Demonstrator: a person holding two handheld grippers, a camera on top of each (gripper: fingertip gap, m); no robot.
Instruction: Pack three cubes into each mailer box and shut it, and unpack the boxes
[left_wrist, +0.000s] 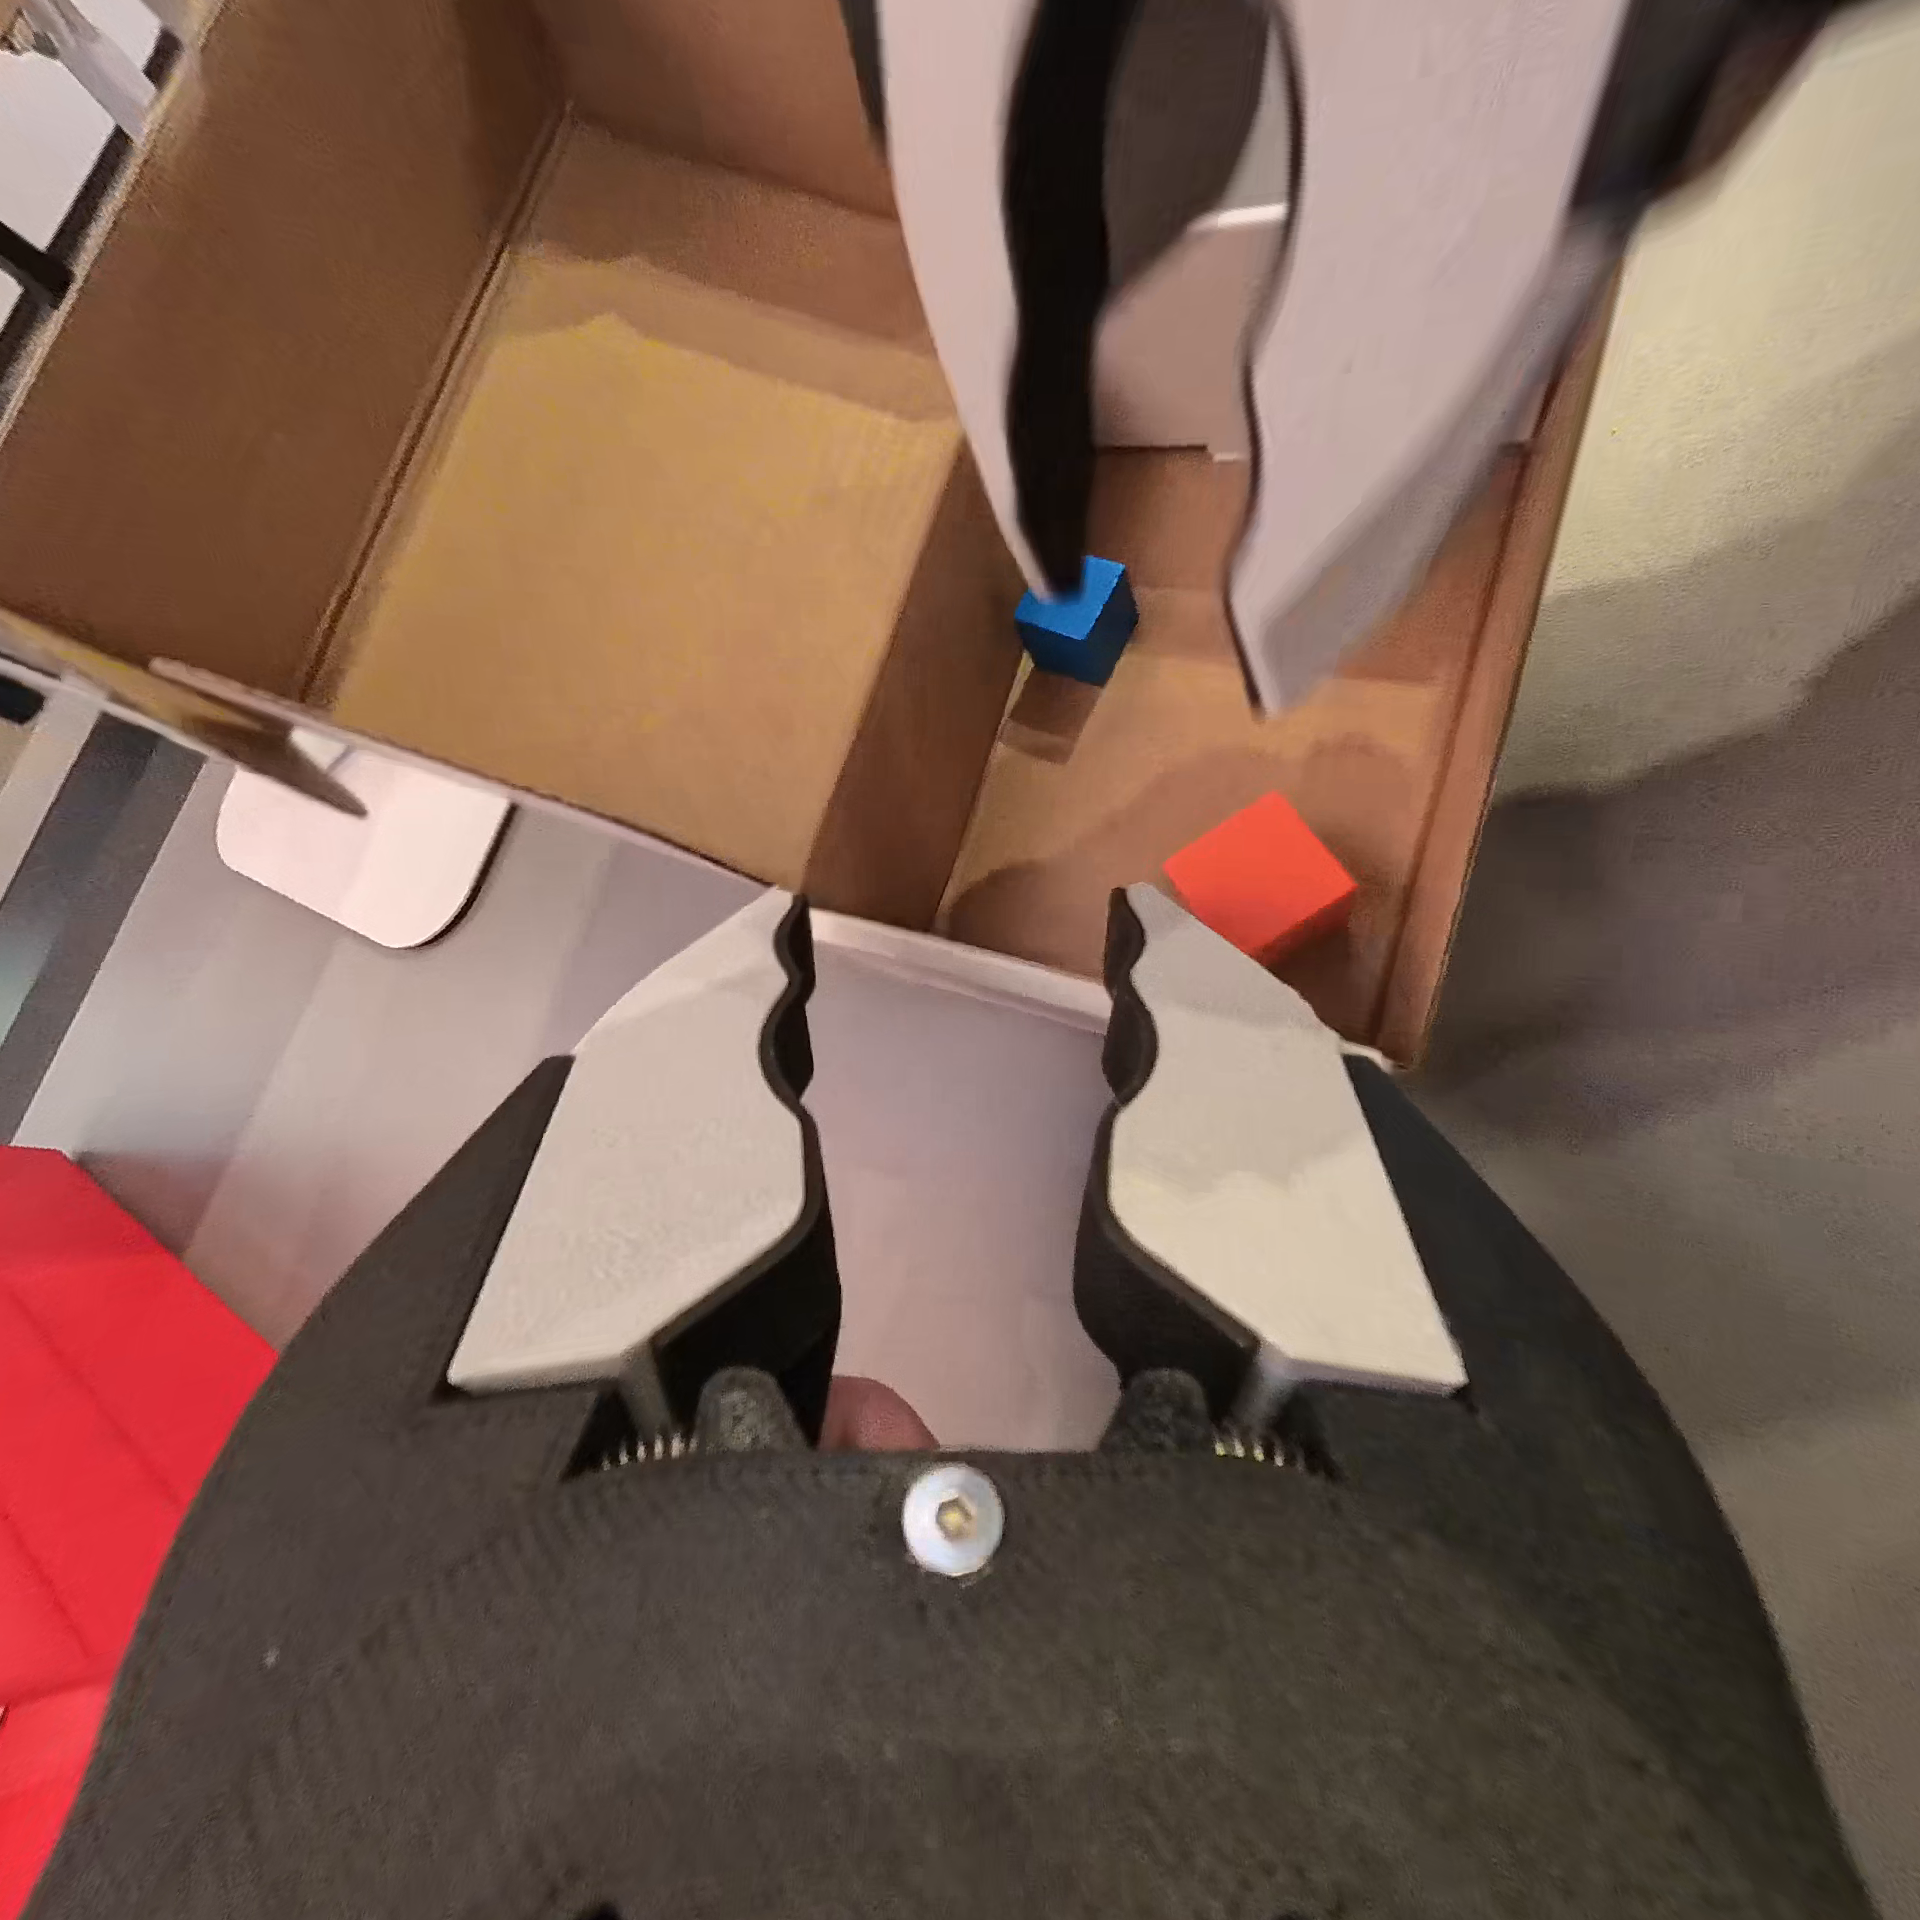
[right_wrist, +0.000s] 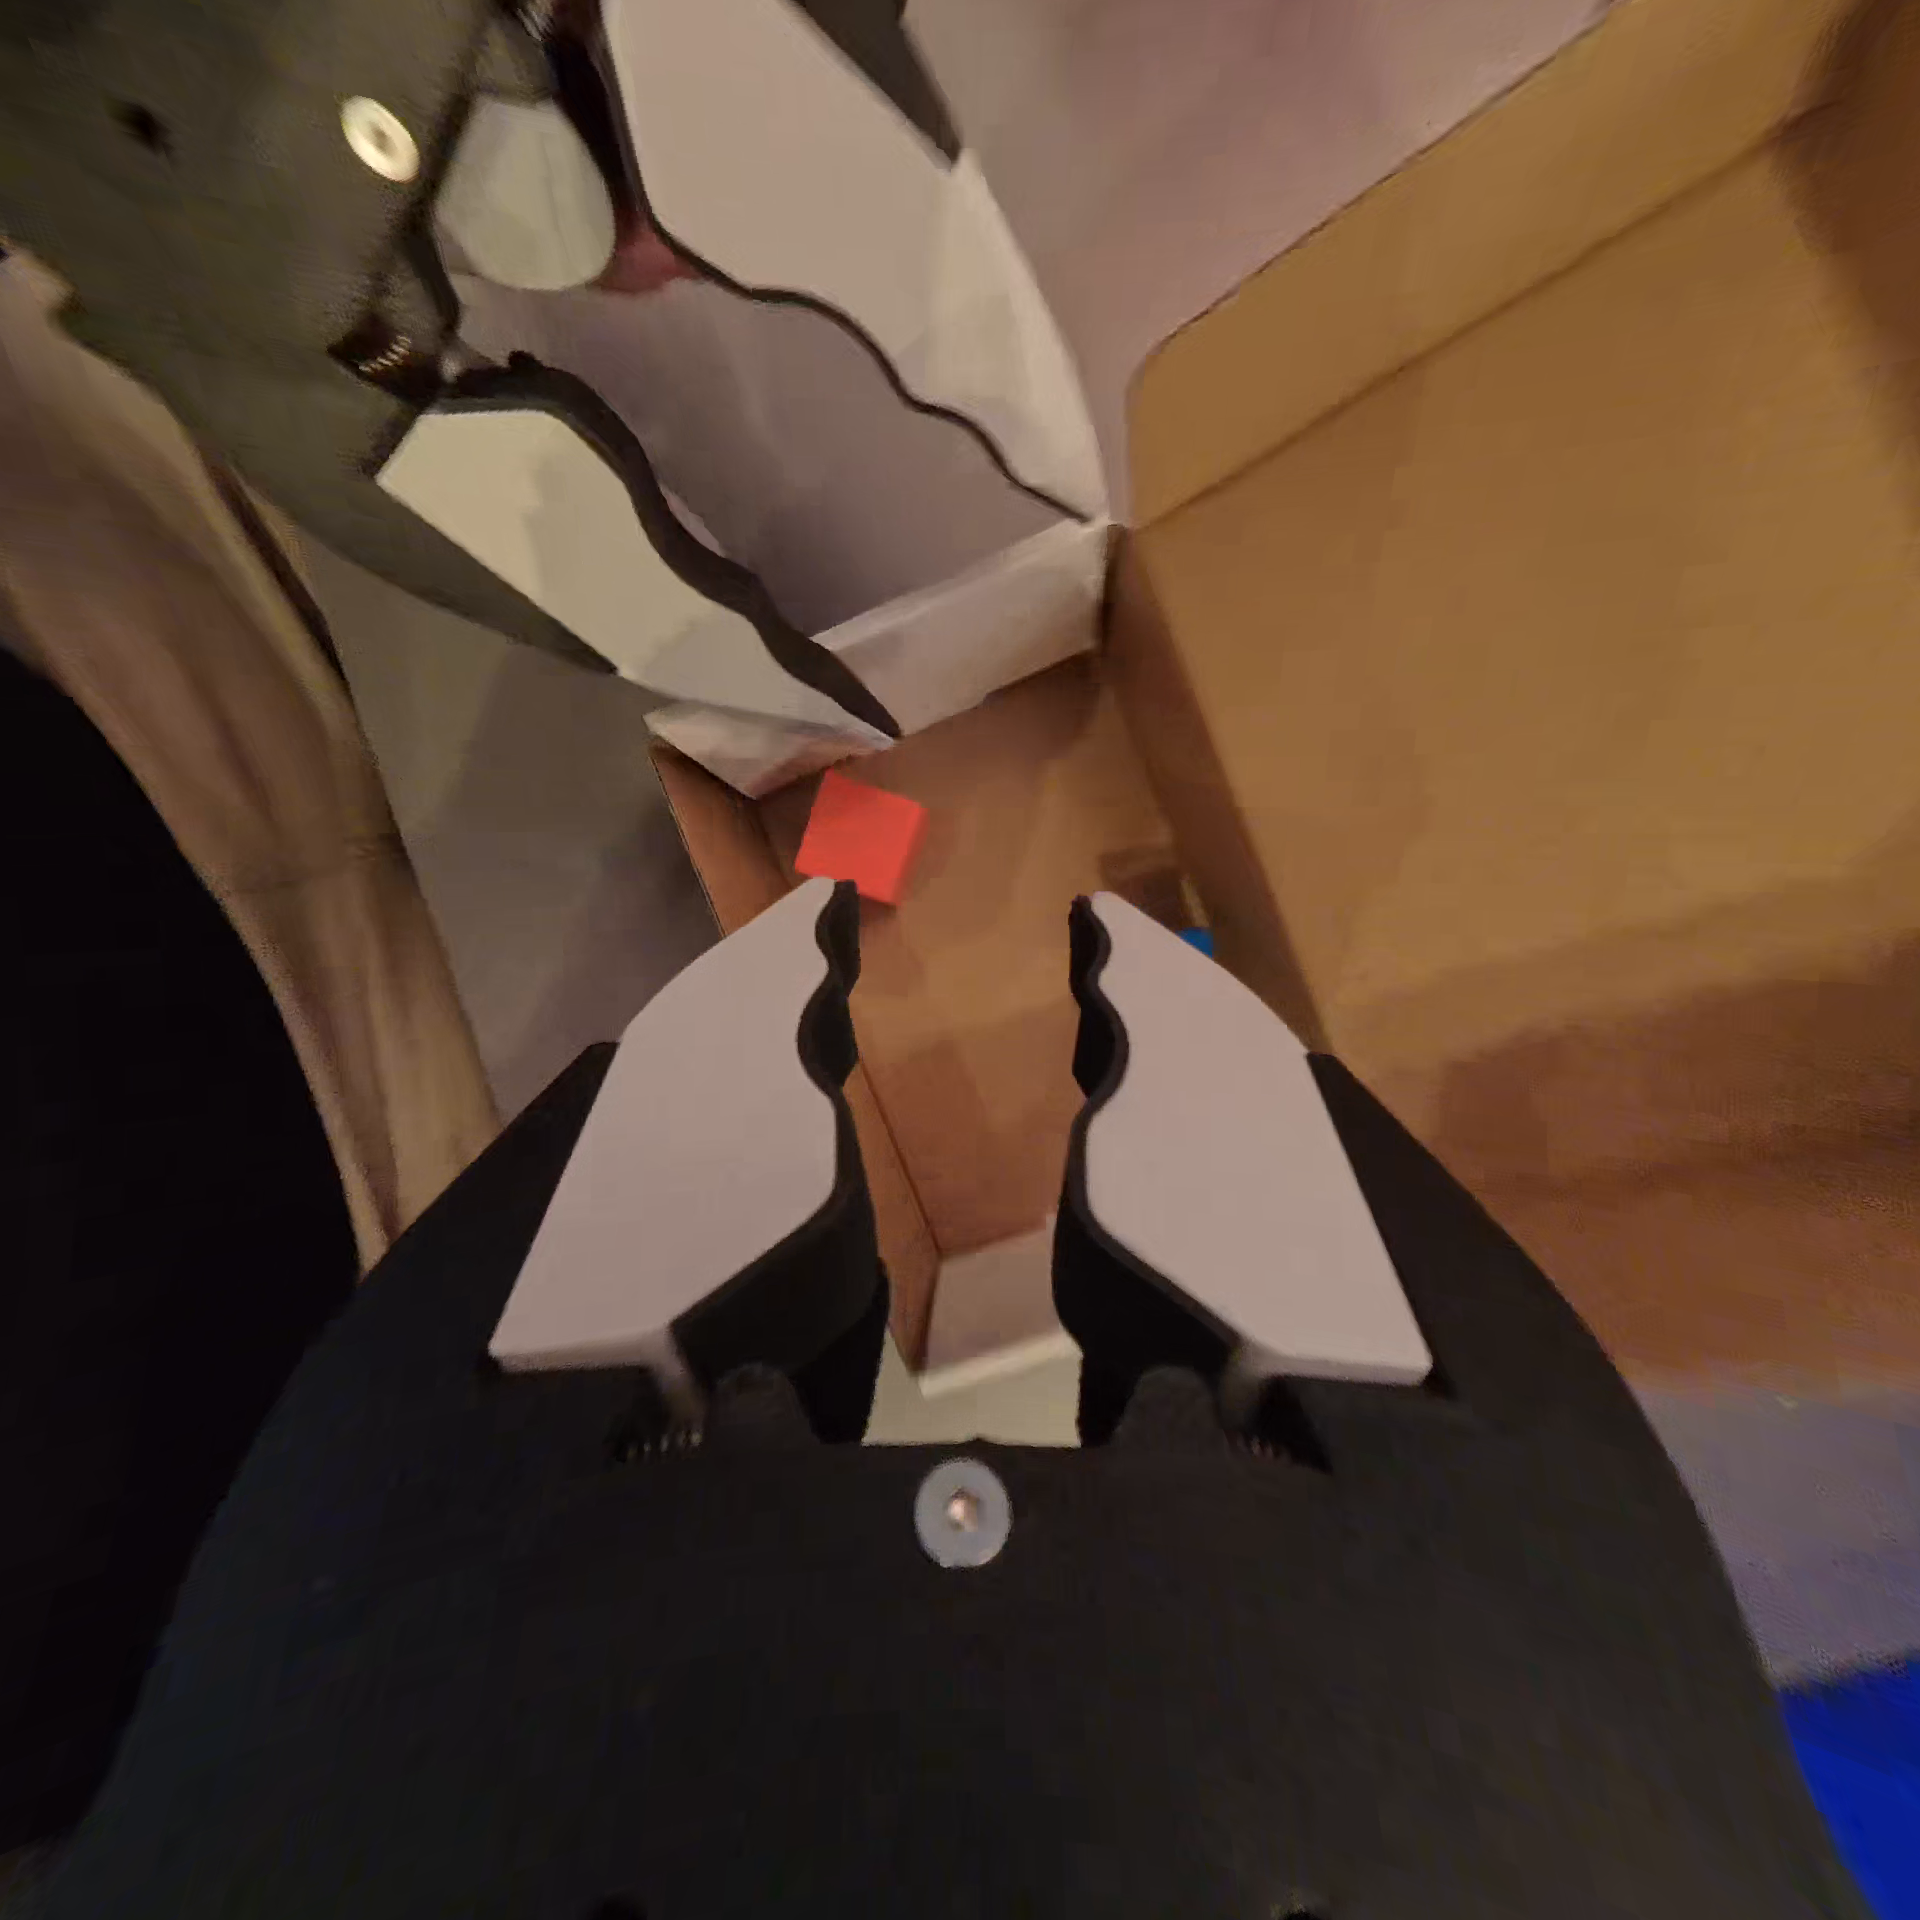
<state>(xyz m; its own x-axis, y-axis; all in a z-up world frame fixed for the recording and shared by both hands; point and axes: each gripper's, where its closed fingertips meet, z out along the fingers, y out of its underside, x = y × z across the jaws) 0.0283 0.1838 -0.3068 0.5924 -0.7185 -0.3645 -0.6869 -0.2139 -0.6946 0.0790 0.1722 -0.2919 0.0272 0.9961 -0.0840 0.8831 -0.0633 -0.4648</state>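
Observation:
An open mailer box (left_wrist: 644, 582), brown inside and white outside, has its lid (right_wrist: 1507, 727) raised. A blue cube (left_wrist: 1081, 629) and a red cube (left_wrist: 1262, 873) lie on the box floor. My right gripper (left_wrist: 1153, 649) reaches down into the box, open, with one fingertip (left_wrist: 1049, 582) touching the blue cube. In the right wrist view this gripper (right_wrist: 961, 904) is open and empty. The red cube (right_wrist: 862, 836) sits just beyond its left fingertip, and a sliver of the blue cube (right_wrist: 1200, 940) shows behind its right finger. My left gripper (left_wrist: 961, 925) is open and empty at the box's near white wall, and it shows in the right wrist view (right_wrist: 987, 623).
A red surface (left_wrist: 104, 1455) lies at the lower left of the left wrist view. A white rounded flap (left_wrist: 353, 873) sticks out under the box. Grey floor (left_wrist: 1714, 935) is to the right. Beige fabric (right_wrist: 260, 831) and a blue patch (right_wrist: 1849, 1766) border the right wrist view.

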